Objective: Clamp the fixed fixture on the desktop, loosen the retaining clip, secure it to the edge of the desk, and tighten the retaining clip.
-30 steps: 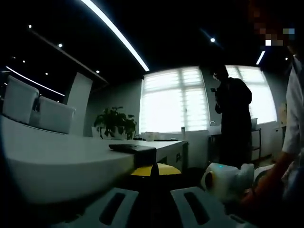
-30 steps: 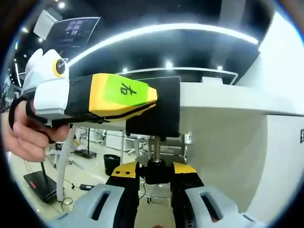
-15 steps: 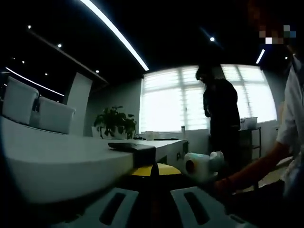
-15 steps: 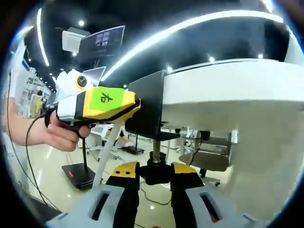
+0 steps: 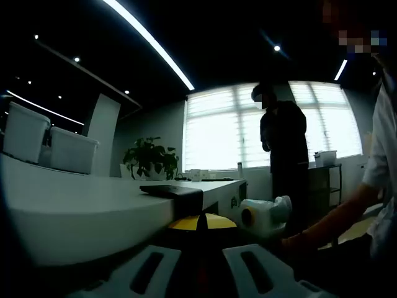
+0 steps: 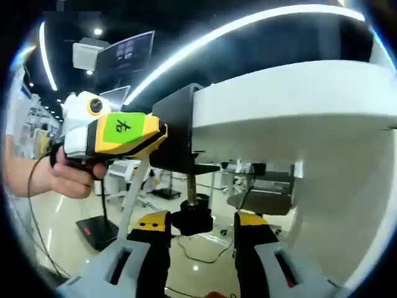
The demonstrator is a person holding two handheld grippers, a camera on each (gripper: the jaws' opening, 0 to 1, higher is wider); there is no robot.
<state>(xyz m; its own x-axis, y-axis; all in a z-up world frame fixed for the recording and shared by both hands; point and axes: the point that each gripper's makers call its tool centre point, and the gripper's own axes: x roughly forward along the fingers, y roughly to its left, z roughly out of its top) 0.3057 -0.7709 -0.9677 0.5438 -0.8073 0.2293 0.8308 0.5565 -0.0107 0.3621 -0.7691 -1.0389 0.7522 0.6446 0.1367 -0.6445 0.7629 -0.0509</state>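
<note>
The black clamp fixture (image 6: pixel 177 130) sits over the edge of the white desk (image 6: pixel 291 93); its top plate (image 5: pixel 170 190) lies flat on the desktop (image 5: pixel 68 211). My left gripper (image 5: pixel 198 225), yellow with a green label (image 6: pixel 121 133), is shut on the fixture's side, with a hand around its grip. Under the desk edge hangs the threaded screw (image 6: pixel 190 188) with a black knob (image 6: pixel 192 219) at its end. My right gripper (image 6: pixel 200 225) stands open, its yellow pads (image 6: pixel 152 221) on either side of the knob and apart from it. The right gripper's white body (image 5: pixel 263 214) shows beside the desk.
Two white boxes (image 5: pixel 49 146) and a potted plant (image 5: pixel 149 161) stand on the desk's far part. A person (image 5: pixel 282 143) stands before the bright window. Under the desk are a slanted white leg (image 6: pixel 132 198), a chair (image 6: pixel 260 202) and a black stand base (image 6: pixel 93 231).
My right gripper's jaws have spread apart and let go of the knob. The standing person has stepped left. The left gripper stays shut on the fixture.
</note>
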